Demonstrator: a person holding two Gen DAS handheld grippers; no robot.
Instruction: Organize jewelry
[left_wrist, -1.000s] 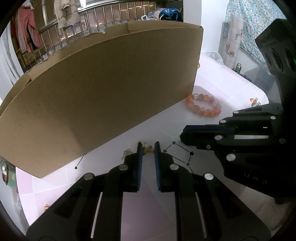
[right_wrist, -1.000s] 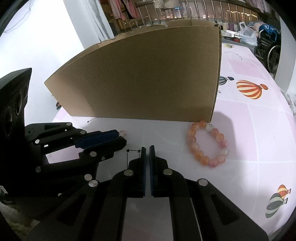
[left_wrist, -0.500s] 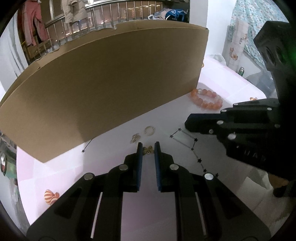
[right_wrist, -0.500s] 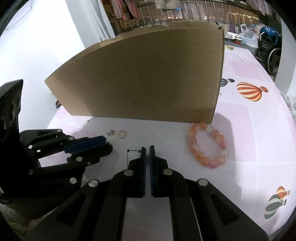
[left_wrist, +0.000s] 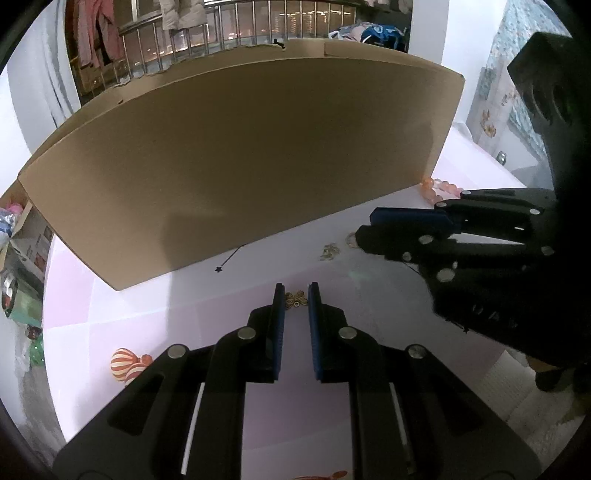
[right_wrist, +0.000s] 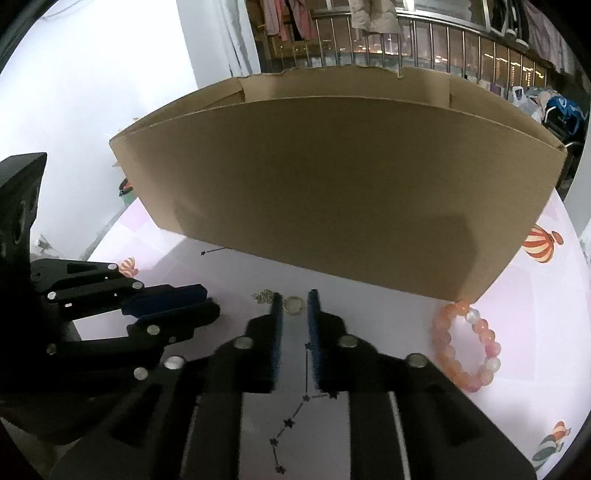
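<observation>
My left gripper (left_wrist: 295, 291) is shut on a small gold bow-shaped charm (left_wrist: 295, 300), held just over the tablecloth. My right gripper (right_wrist: 293, 301) has its jaws opening, with a thin ring (right_wrist: 293, 307) lying on the table between the fingertips; the pads do not press on it. A small gold chain piece (right_wrist: 262, 296) lies just left of that ring and shows also in the left wrist view (left_wrist: 330, 251). An orange beaded bracelet (right_wrist: 467, 347) rests to the right by the corner of the cardboard box (right_wrist: 351, 192). The right gripper (left_wrist: 369, 230) reaches in from the right.
The tall cardboard box (left_wrist: 240, 166) stands close behind the jewelry, and its inside is hidden. The white and pink tablecloth (right_wrist: 524, 314) has balloon and constellation prints. The left gripper (right_wrist: 210, 304) sits close to the left of the right one. Clutter lies past the table's left edge (left_wrist: 22, 266).
The left gripper drew away from the ring and chain piece, carrying the charm. The right gripper swung left over the ring, and its jaws went from shut to parted.
</observation>
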